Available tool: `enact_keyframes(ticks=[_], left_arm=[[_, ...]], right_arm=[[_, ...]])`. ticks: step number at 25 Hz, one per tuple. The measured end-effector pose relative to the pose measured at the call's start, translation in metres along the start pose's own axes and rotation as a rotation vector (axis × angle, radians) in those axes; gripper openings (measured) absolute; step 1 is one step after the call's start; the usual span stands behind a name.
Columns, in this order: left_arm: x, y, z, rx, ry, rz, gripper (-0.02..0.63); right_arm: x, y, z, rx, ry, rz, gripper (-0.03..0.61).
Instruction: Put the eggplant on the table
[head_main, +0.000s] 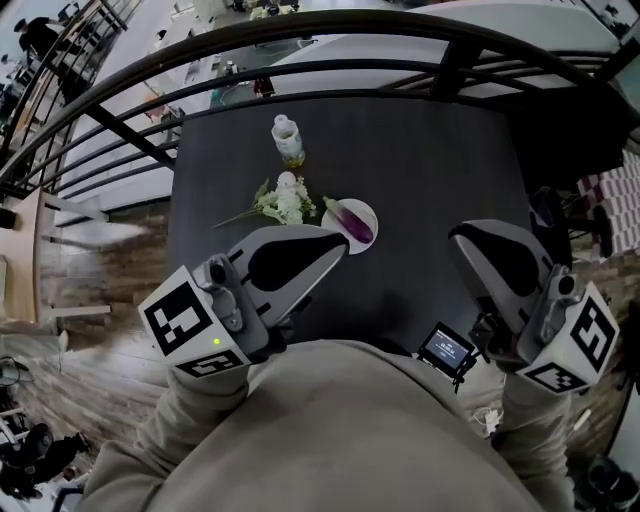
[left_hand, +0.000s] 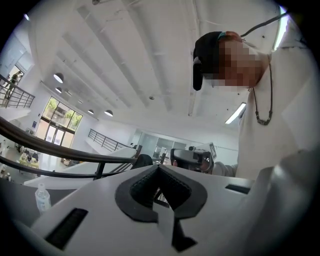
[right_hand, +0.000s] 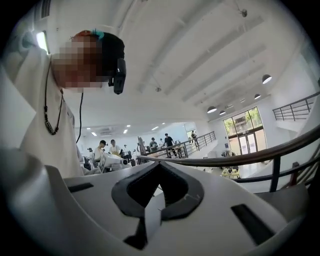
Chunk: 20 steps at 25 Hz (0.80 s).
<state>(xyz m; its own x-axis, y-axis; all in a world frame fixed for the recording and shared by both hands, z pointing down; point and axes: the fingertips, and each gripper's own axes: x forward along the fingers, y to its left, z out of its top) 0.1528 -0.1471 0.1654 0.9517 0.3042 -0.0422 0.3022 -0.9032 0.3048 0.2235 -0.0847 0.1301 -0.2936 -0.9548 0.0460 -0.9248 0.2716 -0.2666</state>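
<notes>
A purple eggplant lies on a small white plate in the middle of the dark table. My left gripper is held up close to my chest, its tip just short of the plate as the head view shows it. Its jaws meet at the tip with nothing between them. My right gripper is raised at the right, apart from the plate. It is shut and empty too. Neither gripper view shows the eggplant.
A bunch of white flowers lies left of the plate, and a plastic bottle stands behind it. A dark railing curves round the table's far side. A small screen device sits at the near edge. Several people stand far off.
</notes>
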Motion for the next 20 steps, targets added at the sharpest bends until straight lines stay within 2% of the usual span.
enact_keyframes(ticks=[7,20], left_arm=[[0.01,0.003,-0.01,0.007,0.001,-0.032,0.005],[-0.005,0.005,-0.008,-0.005,-0.021,-0.01,0.005]], right_arm=[[0.001,-0.007,-0.016,0.012,0.003,-0.009,0.014],[0.018,0.001,-0.015,-0.004,0.016,0.003,0.014]])
